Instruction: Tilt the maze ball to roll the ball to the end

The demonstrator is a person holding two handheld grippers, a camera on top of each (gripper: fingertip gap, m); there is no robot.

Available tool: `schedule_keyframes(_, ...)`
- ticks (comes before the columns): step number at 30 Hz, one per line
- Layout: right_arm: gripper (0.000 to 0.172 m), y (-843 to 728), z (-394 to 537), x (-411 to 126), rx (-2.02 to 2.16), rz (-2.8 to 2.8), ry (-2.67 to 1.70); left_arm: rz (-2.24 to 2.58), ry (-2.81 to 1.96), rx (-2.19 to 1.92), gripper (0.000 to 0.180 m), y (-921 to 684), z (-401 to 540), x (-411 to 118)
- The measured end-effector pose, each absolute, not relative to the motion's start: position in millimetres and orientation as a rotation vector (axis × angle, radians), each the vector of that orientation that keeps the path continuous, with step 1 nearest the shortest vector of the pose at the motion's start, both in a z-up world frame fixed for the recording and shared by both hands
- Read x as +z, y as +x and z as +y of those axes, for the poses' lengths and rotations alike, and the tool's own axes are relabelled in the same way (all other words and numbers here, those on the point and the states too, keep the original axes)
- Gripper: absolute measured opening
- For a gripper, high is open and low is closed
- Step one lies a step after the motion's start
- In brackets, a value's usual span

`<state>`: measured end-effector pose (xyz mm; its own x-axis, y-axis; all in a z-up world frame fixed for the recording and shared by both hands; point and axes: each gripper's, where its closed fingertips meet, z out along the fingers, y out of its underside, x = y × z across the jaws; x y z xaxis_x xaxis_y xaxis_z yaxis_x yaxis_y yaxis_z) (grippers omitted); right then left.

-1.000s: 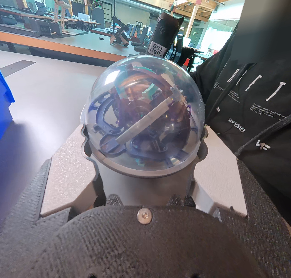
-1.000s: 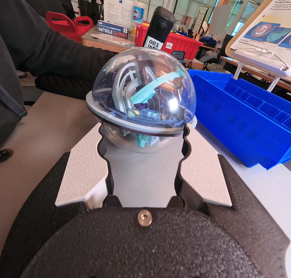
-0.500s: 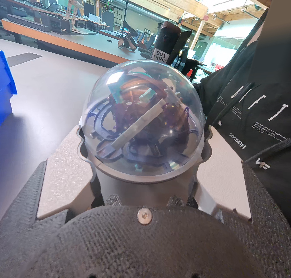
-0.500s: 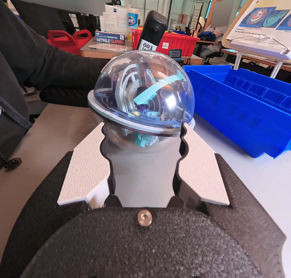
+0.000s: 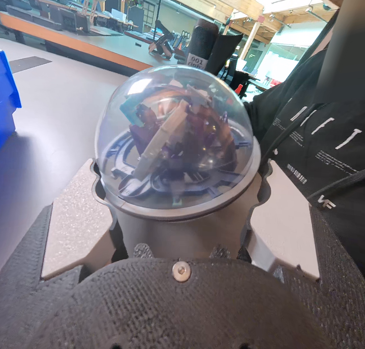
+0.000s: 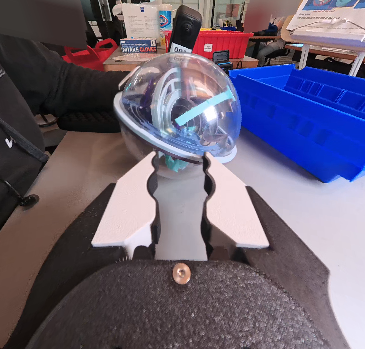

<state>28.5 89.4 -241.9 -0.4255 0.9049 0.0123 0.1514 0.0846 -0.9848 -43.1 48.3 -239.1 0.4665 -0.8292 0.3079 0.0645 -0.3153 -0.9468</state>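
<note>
I have the maze ball [image 5: 175, 142] cradled between the wide-spread fingers of my left gripper [image 5: 178, 165], whose pale fingertips [image 5: 94, 169] sit at the ball's grey equator band on either side; the spread looks a touch wider than a second ago, and I cannot tell whether the pads actually press on the shell. Since the earlier frames the ball has tipped: in the right wrist view its equator ring, which lay nearly level, now slopes down toward the blue bin [image 6: 308, 114] at the far right side of the table [image 6: 276, 211], and the teal track inside has swung with it. The sphere sits near the middle of the table, its lower half close over the surface, though I cannot say if it touches. My right gripper [image 6: 179, 157] has changed most: a second ago its fingers stood apart around the lower dome, while now they are drawn much closer together, a narrow gap left between them, with the fingertips [image 6: 147, 161] just under the ring on the near side of the ball and nothing clamped between the pads. The person's dark sleeve [image 6: 65, 86] reaches in from the left edge behind the ball, much as before, and the dark hoodie [image 5: 316, 142] fills the right of the left wrist view.
</note>
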Motion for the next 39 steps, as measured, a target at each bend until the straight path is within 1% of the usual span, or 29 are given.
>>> schedule_keyframes(1,0.034,29,89,-244,1.390,-1.692,-1.049,0.666,-1.664,-1.041,0.153,-44,50,-242)
schedule_keyframes(3,0.029,28,89,-245,1.365,-1.697,-1.045,0.637,-1.662,-1.079,0.153,-44,51,-241)
schedule_keyframes(9,0.021,27,92,-248,1.316,-1.705,-1.055,0.510,-1.648,-1.162,0.149,-53,60,-234)
schedule_keyframes(14,0.014,26,92,-251,1.290,-1.716,-1.052,0.393,-1.599,-1.191,0.136,-69,68,-223)
schedule_keyframes(19,0.011,25,96,-258,1.276,-1.730,-1.092,0.363,-1.557,-1.111,0.119,-79,74,-215)
schedule_keyframes(24,0.009,24,103,-261,1.296,-1.720,-1.154,0.361,-1.517,-1.035,0.115,-82,76,-205)
schedule_keyframes(30,0.010,25,103,-261,1.289,-1.721,-1.159,0.445,-1.564,-0.906,0.124,-73,76,-211)
schedule_keyframes(36,0.009,24,109,-261,1.317,-1.696,-1.210,0.602,-1.670,-0.716,0.145,-58,75,-232)
schedule_keyframes(39,0.009,25,110,-261,1.343,-1.692,-1.229,0.618,-1.723,-0.628,0.145,-55,83,-243)
